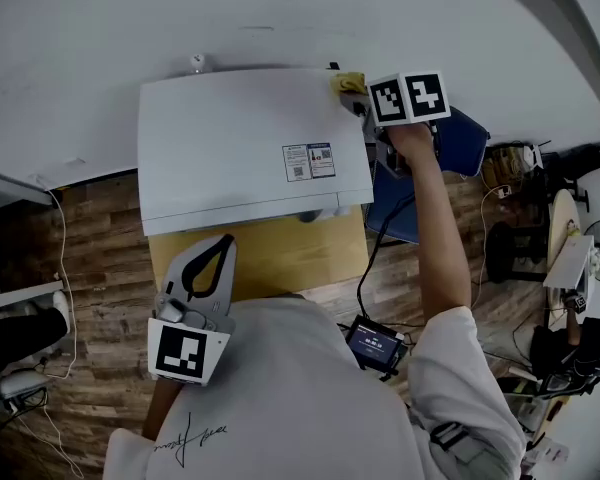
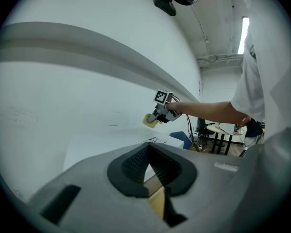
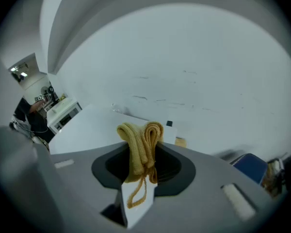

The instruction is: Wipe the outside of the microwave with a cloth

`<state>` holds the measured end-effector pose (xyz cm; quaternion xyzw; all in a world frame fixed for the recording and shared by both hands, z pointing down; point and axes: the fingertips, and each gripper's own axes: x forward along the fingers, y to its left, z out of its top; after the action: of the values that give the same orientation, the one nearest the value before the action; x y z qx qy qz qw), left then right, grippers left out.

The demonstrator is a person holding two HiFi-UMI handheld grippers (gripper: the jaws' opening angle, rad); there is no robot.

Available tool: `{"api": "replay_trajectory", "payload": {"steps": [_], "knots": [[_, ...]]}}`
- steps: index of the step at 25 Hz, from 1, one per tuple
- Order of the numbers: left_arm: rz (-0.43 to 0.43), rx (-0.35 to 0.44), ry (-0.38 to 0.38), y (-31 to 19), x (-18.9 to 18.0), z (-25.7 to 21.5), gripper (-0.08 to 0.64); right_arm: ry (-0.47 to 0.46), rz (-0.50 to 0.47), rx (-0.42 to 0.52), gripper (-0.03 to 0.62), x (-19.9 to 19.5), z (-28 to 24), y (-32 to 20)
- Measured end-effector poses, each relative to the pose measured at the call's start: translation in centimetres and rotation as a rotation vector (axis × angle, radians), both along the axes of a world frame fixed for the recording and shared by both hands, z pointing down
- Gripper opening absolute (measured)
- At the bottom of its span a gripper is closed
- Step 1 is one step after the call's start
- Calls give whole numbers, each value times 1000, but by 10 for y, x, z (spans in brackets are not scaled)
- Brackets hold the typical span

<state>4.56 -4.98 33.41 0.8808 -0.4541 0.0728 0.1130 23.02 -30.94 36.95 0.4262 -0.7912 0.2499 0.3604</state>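
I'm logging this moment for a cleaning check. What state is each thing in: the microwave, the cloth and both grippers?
Microwave: door looks shut; nothing swung out in the head view.
Cloth: bunched up, clamped, at the microwave's far right top corner.
Right gripper: shut on the cloth.
Left gripper: shut, empty, held in front of the microwave.

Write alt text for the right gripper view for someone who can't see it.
The right gripper is shut on a folded yellow cloth, held over the white microwave top. A plain white wall fills the background.
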Motion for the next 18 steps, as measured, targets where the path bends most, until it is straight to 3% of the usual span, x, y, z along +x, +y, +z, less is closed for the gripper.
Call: {"api": "replay_trajectory", "payload": {"steps": [7,18], "knots": [[-2,-17,-22,1,2,10,-9,260,30,27,121,41,34,-7],[-7,-11,-22,5,-16,15,-9,368,35,48,123,32,39,-3]]}}
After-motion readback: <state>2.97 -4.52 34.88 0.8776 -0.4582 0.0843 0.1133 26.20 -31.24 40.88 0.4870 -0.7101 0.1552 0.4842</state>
